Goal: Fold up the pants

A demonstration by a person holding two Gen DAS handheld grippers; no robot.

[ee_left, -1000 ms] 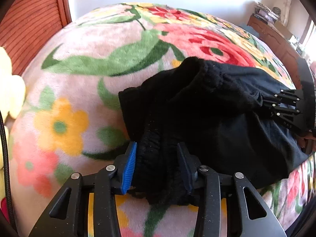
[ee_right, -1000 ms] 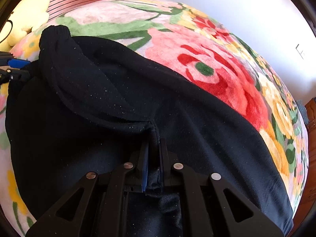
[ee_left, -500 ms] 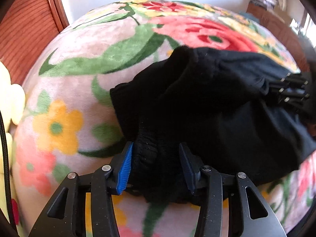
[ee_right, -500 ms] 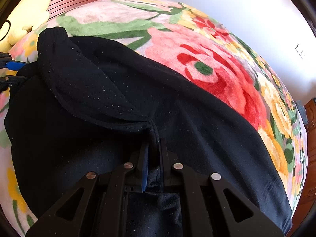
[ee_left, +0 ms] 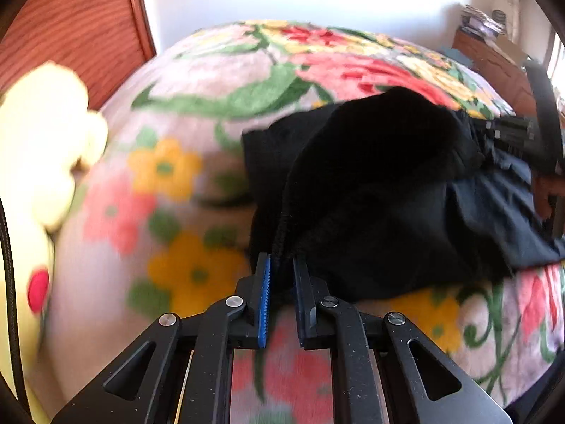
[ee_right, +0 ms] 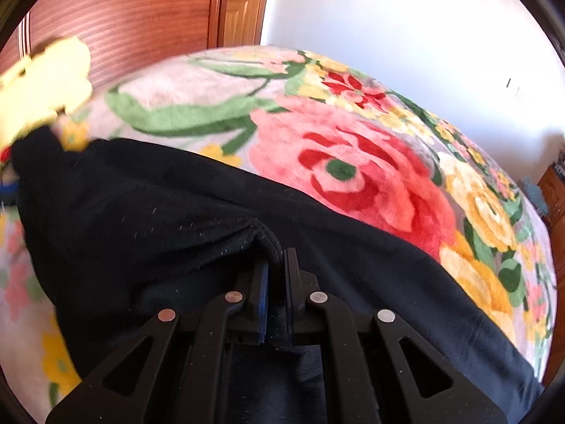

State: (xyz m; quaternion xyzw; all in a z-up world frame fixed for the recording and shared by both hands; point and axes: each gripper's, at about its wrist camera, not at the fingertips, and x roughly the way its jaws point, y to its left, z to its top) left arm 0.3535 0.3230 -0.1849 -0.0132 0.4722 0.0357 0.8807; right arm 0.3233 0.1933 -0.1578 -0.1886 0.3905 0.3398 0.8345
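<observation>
Black pants point(ee_left: 381, 190) lie bunched on a floral blanket point(ee_left: 183, 134). My left gripper point(ee_left: 282, 265) is closing, its jaws nearly together with a ribbed edge of the pants pinched between the pads. In the right wrist view my right gripper point(ee_right: 277, 258) is shut on another fold of the pants point(ee_right: 176, 219), lifted off the blanket point(ee_right: 353, 162). The right gripper point(ee_left: 512, 130) also shows at the far right of the left wrist view, with cloth stretched towards it.
A yellow plush toy point(ee_left: 39, 148) lies at the left edge of the bed, also seen as a plush toy point(ee_right: 46, 84) at top left. A wooden slatted headboard point(ee_right: 123, 24) and white wall stand behind. A wooden cabinet point(ee_left: 494, 56) sits at far right.
The left jaws have closed from wide apart onto the pants' edge. Both grippers have pulled away and lifted, so the cloth hangs raised and the views have shifted.
</observation>
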